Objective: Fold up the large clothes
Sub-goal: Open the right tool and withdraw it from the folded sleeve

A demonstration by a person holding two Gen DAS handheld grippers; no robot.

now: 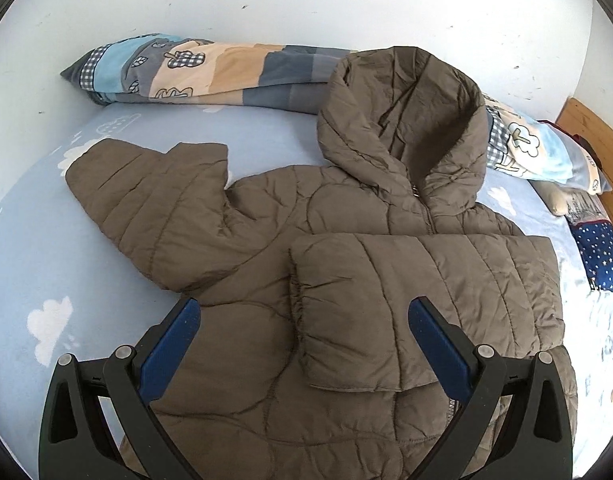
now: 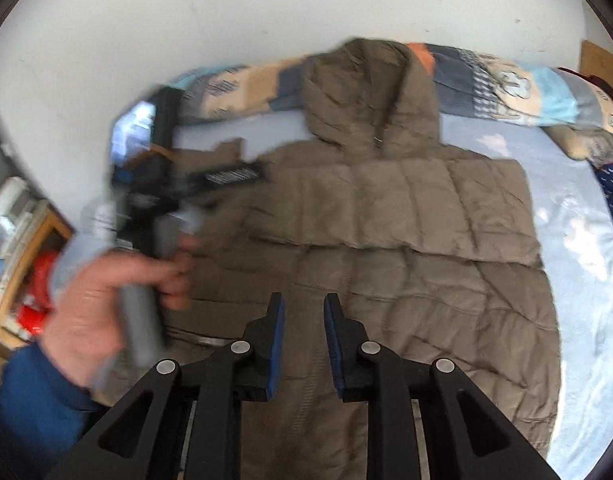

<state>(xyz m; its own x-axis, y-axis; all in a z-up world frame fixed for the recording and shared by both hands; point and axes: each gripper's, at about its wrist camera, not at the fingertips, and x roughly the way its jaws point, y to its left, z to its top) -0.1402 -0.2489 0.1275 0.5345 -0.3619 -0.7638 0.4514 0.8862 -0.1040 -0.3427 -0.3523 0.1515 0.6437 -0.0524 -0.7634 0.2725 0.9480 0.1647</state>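
Note:
A brown hooded puffer jacket (image 1: 346, 280) lies front up on the light blue bed sheet (image 1: 46, 260). Its right sleeve (image 1: 406, 292) is folded across the chest. Its left sleeve (image 1: 146, 200) is spread out to the left. The hood (image 1: 402, 120) points at the wall. My left gripper (image 1: 304, 312) is open and empty above the jacket's lower front. In the right wrist view the jacket (image 2: 406, 240) fills the middle. My right gripper (image 2: 304, 308) hovers above its hem with the jaws a narrow gap apart, holding nothing. The left hand with its gripper body (image 2: 154, 208) is blurred at the left.
A rolled patterned quilt (image 1: 226, 72) lies along the white wall behind the hood. Pillows (image 1: 546, 152) and a navy starred cloth (image 1: 602, 256) sit at the right by the wooden headboard (image 1: 594, 132). A wooden shelf with red items (image 2: 30, 272) stands left of the bed.

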